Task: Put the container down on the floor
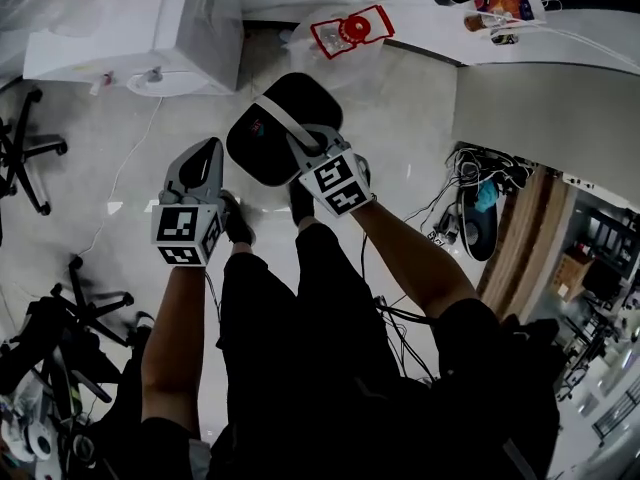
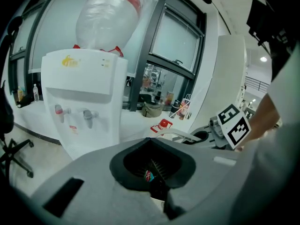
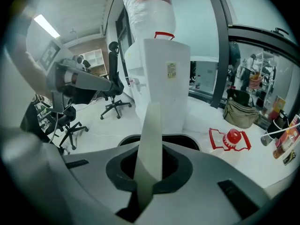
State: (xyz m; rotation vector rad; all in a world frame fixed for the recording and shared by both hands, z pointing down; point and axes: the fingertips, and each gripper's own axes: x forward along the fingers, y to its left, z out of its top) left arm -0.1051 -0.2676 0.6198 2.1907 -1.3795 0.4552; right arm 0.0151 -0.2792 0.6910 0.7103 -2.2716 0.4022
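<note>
Hanging from the right tongs (image 1: 300, 146), which are pinched tight on its white handle (image 1: 280, 118), the dark container (image 1: 258, 153) is held off the floor (image 1: 400, 108) near the water dispenser (image 1: 190, 28), the left tongs (image 1: 208, 153) being closed on nothing, and a tipping drop is risked if release comes early.

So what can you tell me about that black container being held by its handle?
The container is a dark, rounded tub, matt like plastic, with a pale flat handle strapped across its top. The right gripper is shut on that handle. It is tilted, over the pale floor just ahead of the person's shoes; whether its base touches down cannot be told.
</note>
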